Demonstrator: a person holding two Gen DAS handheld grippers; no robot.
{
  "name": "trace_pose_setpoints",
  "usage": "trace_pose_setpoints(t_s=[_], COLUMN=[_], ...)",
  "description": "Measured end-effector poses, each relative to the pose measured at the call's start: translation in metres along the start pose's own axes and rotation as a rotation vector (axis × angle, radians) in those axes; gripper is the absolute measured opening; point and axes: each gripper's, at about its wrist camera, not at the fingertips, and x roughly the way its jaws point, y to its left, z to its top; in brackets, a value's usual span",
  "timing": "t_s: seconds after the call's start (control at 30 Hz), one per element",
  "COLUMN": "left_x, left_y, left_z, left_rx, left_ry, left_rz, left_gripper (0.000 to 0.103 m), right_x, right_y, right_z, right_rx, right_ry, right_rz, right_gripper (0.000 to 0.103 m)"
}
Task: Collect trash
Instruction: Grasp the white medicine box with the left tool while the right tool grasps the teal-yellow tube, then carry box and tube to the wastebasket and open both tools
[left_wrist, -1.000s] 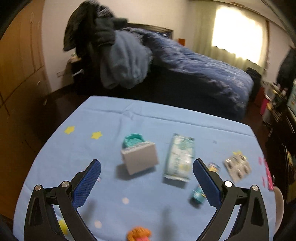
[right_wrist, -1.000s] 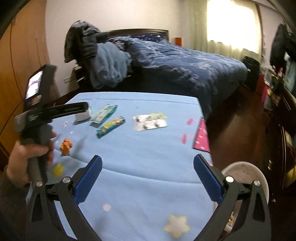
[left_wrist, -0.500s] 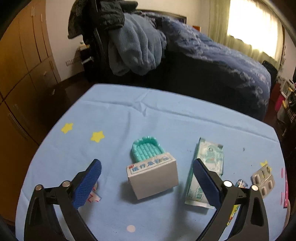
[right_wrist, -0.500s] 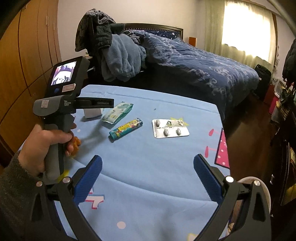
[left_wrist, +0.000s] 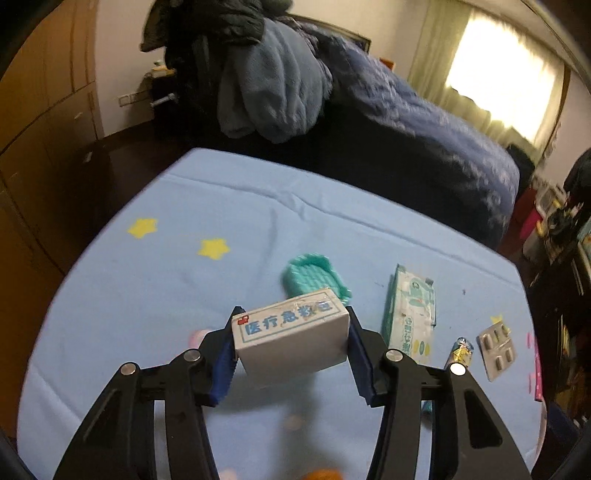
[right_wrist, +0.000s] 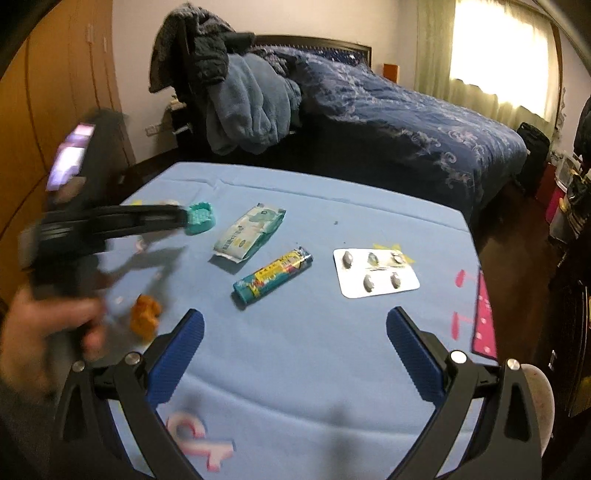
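My left gripper (left_wrist: 291, 345) is shut on a white medical box (left_wrist: 291, 339) with blue print, holding it by its two ends over the blue cloth. A teal ridged tray (left_wrist: 314, 275) lies just behind the box. A wet-wipe packet (left_wrist: 410, 310), a teal tube (right_wrist: 273, 277) and a pill blister (right_wrist: 375, 271) lie to the right. My right gripper (right_wrist: 293, 347) is open and empty over the near part of the table. In its view the left gripper (right_wrist: 181, 218) is blurred and the box is hidden.
The table wears a light blue cloth (right_wrist: 314, 350) with stars. An orange toy (right_wrist: 146, 314) lies near the left hand. A white bin (right_wrist: 535, 391) stands off the right edge. A pink strip (right_wrist: 484, 317) lies at that edge. A bed (right_wrist: 388, 107) and piled clothes stand behind.
My left gripper moved forward and closed on the white box, which was lying free between its open fingers. My right gripper moved a little forward and stayed open.
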Motion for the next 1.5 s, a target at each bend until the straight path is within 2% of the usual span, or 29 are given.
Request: trace_pose_setpoints(t_s=[0.17, 0.33, 0.4, 0.47, 0.5, 0.53, 0.6, 0.67, 0.73, 1.13, 1.5], left_x=[-0.028, -0.046, -0.049, -0.051, -0.052, -0.052, -0.054, -0.056, -0.057, -0.078, -0.098], left_y=[0.021, 0.032, 0.035, 0.038, 0.04, 0.041, 0.044, 0.046, 0.046, 0.026, -0.015], left_z=[0.0, 0.0, 0.0, -0.001, -0.001, -0.001, -0.003, -0.004, -0.005, -0.019, -0.04], left_rx=[-0.002, 0.011, 0.015, 0.01, 0.007, 0.004, -0.002, -0.004, -0.006, 0.04, 0.115], left_ry=[-0.068, -0.111, -0.12, -0.121, -0.122, -0.123, -0.124, -0.125, -0.128, -0.152, -0.15], left_rz=[0.005, -0.004, -0.01, -0.023, -0.027, -0.031, -0.037, -0.04, -0.044, -0.046, -0.079], left_gripper=[0.053, 0.053, 0.053, 0.053, 0.053, 0.053, 0.053, 0.053, 0.053, 0.053, 0.054], right_x=[0.04, 0.066, 0.072, 0.08, 0.081, 0.082, 0.08, 0.079, 0.077, 0.039, -0.035], right_y=[0.021, 0.03, 0.029, 0.027, 0.026, 0.025, 0.023, 0.023, 0.019, 0.0, -0.038], right_z=[0.01, 0.015, 0.016, 0.018, 0.019, 0.02, 0.022, 0.023, 0.023, -0.007, -0.035], right_rx=[0.006, 0.044, 0.069, 0.086, 0.095, 0.099, 0.101, 0.102, 0.112, 0.156, 0.253], right_ry=[0.064, 0.104, 0.112, 0.131, 0.125, 0.123, 0.122, 0.128, 0.133, 0.106, 0.008], right_rz=[-0.013, -0.064, -0.075, -0.074, -0.074, -0.08, -0.069, -0.059, -0.037, 0.021, 0.086], right_gripper=[0.099, 0.098, 0.094, 0.08, 0.08, 0.075, 0.059, 0.035, 0.024, 0.024, 0.024])
